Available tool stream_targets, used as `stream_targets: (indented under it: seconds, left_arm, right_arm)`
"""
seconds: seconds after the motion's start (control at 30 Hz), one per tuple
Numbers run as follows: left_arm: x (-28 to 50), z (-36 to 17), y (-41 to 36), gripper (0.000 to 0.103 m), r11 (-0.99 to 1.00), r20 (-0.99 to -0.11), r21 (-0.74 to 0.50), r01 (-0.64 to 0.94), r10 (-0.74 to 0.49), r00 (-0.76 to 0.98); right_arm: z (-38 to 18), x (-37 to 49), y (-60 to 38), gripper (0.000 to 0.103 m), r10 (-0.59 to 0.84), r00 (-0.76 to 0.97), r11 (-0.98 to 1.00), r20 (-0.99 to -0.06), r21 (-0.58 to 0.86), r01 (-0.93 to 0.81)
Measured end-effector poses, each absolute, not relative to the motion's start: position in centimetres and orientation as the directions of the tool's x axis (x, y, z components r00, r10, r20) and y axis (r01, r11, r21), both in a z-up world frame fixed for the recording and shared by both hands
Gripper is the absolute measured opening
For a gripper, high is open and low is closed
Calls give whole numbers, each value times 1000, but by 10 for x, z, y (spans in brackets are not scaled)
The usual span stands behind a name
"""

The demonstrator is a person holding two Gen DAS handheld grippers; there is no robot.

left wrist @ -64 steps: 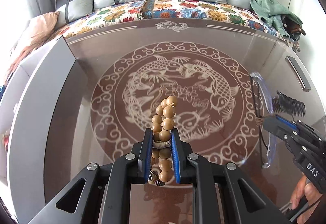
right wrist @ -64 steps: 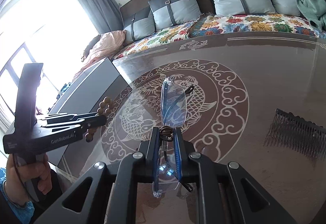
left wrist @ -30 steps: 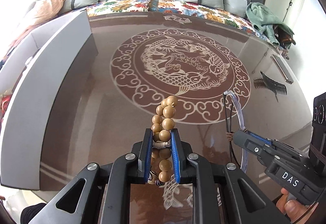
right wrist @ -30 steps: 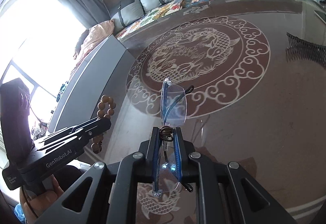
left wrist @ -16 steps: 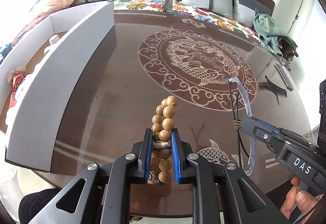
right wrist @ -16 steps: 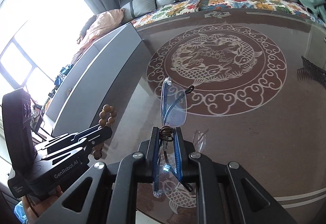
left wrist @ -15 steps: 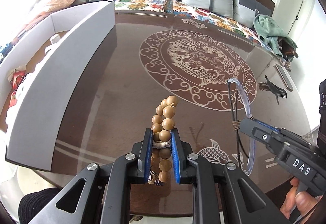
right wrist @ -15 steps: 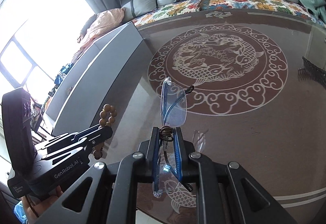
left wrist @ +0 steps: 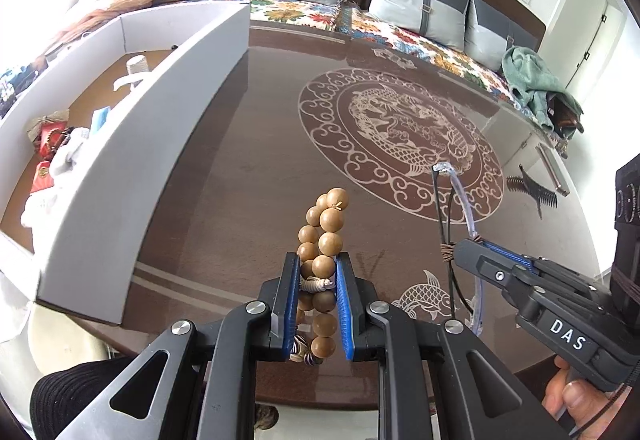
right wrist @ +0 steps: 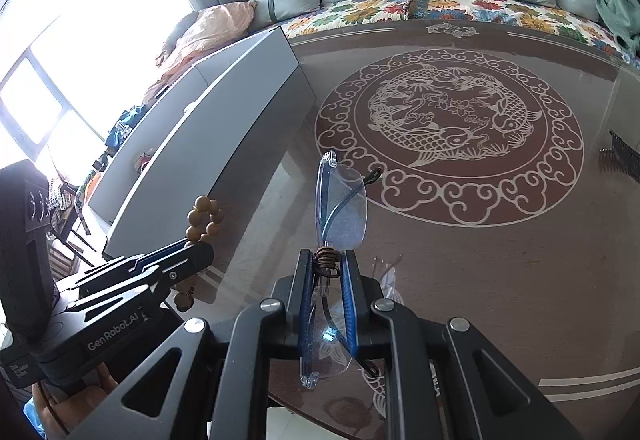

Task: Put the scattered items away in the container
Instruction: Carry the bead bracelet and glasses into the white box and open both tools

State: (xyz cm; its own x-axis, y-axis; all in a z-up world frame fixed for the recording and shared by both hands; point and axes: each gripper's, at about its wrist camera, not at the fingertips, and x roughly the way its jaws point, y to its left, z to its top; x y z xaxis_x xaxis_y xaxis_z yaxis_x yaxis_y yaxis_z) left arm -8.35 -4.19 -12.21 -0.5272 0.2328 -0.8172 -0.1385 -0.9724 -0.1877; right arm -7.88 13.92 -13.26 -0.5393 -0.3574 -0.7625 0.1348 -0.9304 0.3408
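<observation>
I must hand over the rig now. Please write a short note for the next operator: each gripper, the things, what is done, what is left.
Left gripper: shut on the wooden bead bracelet, held above the table.
Right gripper: shut on the rimless glasses, also lifted.
Grey box: on the left, already holding several small items.
Done: both things picked up.
Left: drop both into the box, then fetch the black comb at the far right of the table.

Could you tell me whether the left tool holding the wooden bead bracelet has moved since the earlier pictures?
Yes. The left tool, shut on the bead bracelet, has swung leftward from the fish medallion toward the grey container.
</observation>
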Motion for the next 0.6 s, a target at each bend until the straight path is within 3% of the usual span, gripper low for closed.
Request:
stream_targets:
  seconds: [0.3,0.6]
  left_arm:
    - [-74,-73,-86,17,-971,-772,-215,-104,234,-591]
    - [-101,-29,-199,17,-973,-740,-224,49,137,-658]
  right_arm:
    - [-93,-84,102,15,-409,-564,-912,-717,344,223]
    - [-41,-129,29,15,-523,-538,-850,-661,361,383]
